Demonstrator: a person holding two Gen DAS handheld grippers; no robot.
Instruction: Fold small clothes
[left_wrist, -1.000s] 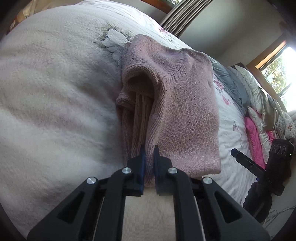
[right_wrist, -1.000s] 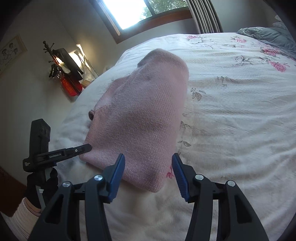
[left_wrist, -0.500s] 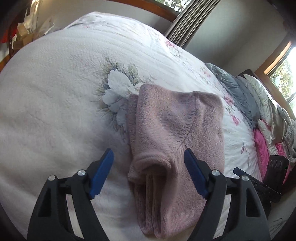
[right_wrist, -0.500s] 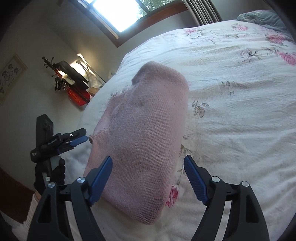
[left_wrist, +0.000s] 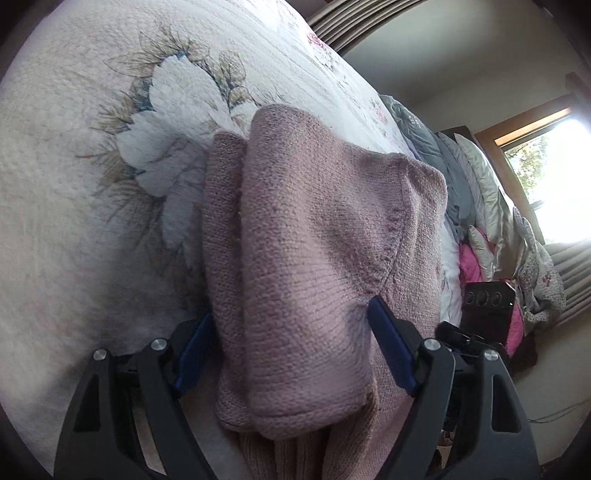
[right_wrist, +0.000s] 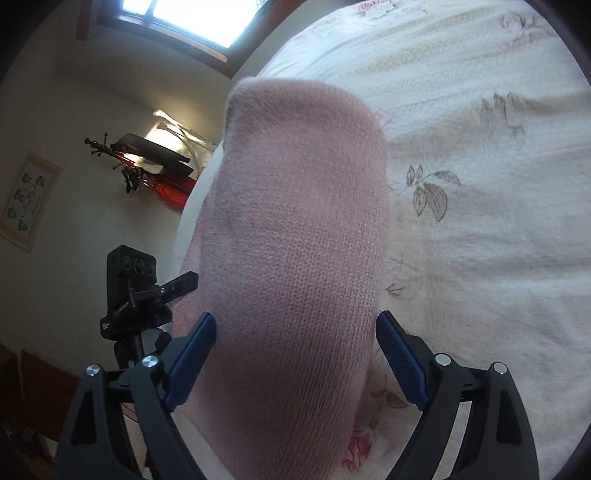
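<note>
Pink knitted sweater (left_wrist: 314, 266) lying folded on floral bedspread (left_wrist: 74, 184), near bed edge. Straddling sweater's end with left gripper (left_wrist: 291, 347), blue fingers (left_wrist: 388, 350) spread wide, not clamping. Framing opposite end with right gripper (right_wrist: 295, 362), fingers likewise wide apart.

Daylight pours in from the window (left_wrist: 557, 166) on my left camera's far right, blown out to white glare, and from another window (right_wrist: 192, 18) at the top of my right camera's view, equally overexposed. The pink sweater (left_wrist: 314, 258) is lit on top but shaded near my fingers. A sun patch hits the wall (right_wrist: 162, 114). Both fisheye views bend strongly and darken to black at the corners; the nearest knit looks soft
</note>
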